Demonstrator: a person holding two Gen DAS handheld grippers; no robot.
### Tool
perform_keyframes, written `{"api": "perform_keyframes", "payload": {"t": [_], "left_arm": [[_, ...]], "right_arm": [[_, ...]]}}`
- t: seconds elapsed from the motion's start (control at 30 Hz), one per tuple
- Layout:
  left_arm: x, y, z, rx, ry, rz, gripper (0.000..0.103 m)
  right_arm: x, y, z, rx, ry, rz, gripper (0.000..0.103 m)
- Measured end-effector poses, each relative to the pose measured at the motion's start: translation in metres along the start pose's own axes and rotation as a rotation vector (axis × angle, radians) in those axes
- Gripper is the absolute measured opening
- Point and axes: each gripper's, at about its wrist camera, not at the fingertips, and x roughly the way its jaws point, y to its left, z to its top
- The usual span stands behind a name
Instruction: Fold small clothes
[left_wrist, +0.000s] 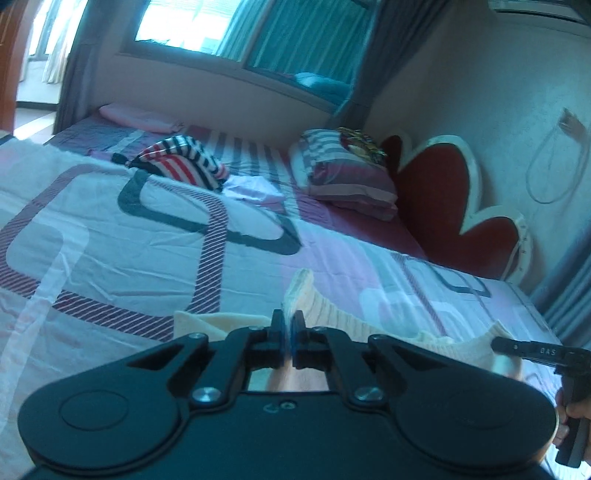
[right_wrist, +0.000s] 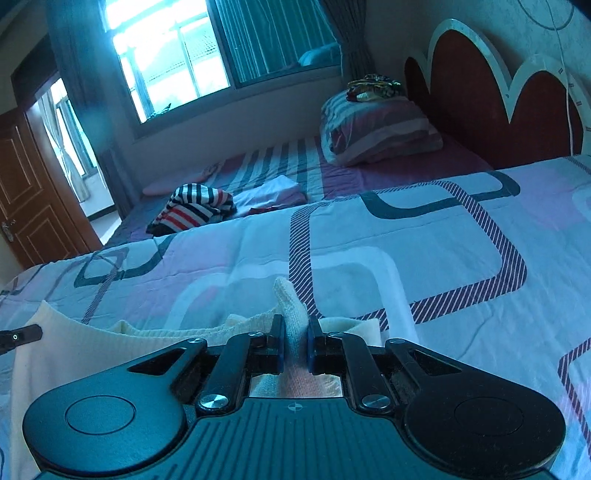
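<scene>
A cream knit garment (left_wrist: 332, 314) lies on the patterned bedspread (left_wrist: 147, 240) close in front of both grippers. My left gripper (left_wrist: 288, 325) is shut on a raised fold of it. My right gripper (right_wrist: 294, 328) is shut on another pinched-up part of the same cream garment (right_wrist: 92, 339), with cloth bunched between its fingers. The right gripper's finger (left_wrist: 517, 347) shows at the right edge of the left wrist view. The left gripper's tip (right_wrist: 22, 336) shows at the left edge of the right wrist view.
A striped red, white and black garment (left_wrist: 184, 162) and a folded white cloth (left_wrist: 255, 188) lie farther up the bed. A striped pillow (left_wrist: 343, 173) rests against the red headboard (left_wrist: 443, 192). A window (right_wrist: 177, 55) and a wooden door (right_wrist: 33, 192) stand beyond the bed.
</scene>
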Motion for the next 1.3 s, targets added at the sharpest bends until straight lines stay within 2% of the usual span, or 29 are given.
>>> {"api": "perform_keyframes", "payload": {"t": [0.33,0.47,0.5,0.57,0.67,0.73,0.77,0.9,0.93,1.1,1.3], "left_arm": [[0.031,0.010,-0.009,-0.041,0.007,0.088,0.002],[0.032,0.009,-0.010,-0.035,-0.003,0.094,0.002],[0.034,0.009,-0.012,-0.031,0.001,0.109,0.002],[0.044,0.011,-0.018,-0.026,0.070,0.143,0.003],[0.040,0.010,-0.020,-0.021,0.068,0.154,0.008],[0.037,0.007,-0.018,-0.002,0.068,0.159,0.023],[0.035,0.005,-0.018,0.011,0.067,0.163,0.026],[0.026,-0.001,-0.016,0.030,0.050,0.186,0.062],[0.022,-0.003,-0.016,0.034,0.034,0.198,0.067],[0.007,-0.017,-0.010,0.085,-0.024,0.229,0.067],[-0.011,-0.044,-0.009,0.141,-0.027,0.179,0.067]], "right_arm": [[0.043,-0.010,-0.003,0.027,0.023,-0.087,0.010],[0.046,-0.010,-0.004,0.025,0.010,-0.100,0.004],[0.047,-0.008,-0.005,0.013,0.018,-0.101,0.004],[0.055,-0.007,-0.008,-0.010,0.058,-0.114,0.005],[0.052,-0.010,-0.008,0.002,0.060,-0.116,0.006],[0.044,-0.010,-0.005,0.001,0.040,-0.122,0.007],[0.039,-0.010,-0.003,-0.002,0.027,-0.124,0.007],[0.021,-0.004,0.002,-0.008,0.001,-0.094,0.008],[0.017,0.000,0.001,-0.021,0.001,-0.085,0.008],[0.007,0.025,-0.004,-0.087,0.014,-0.021,0.008],[0.004,0.062,-0.023,-0.183,0.051,0.050,0.008]]}}
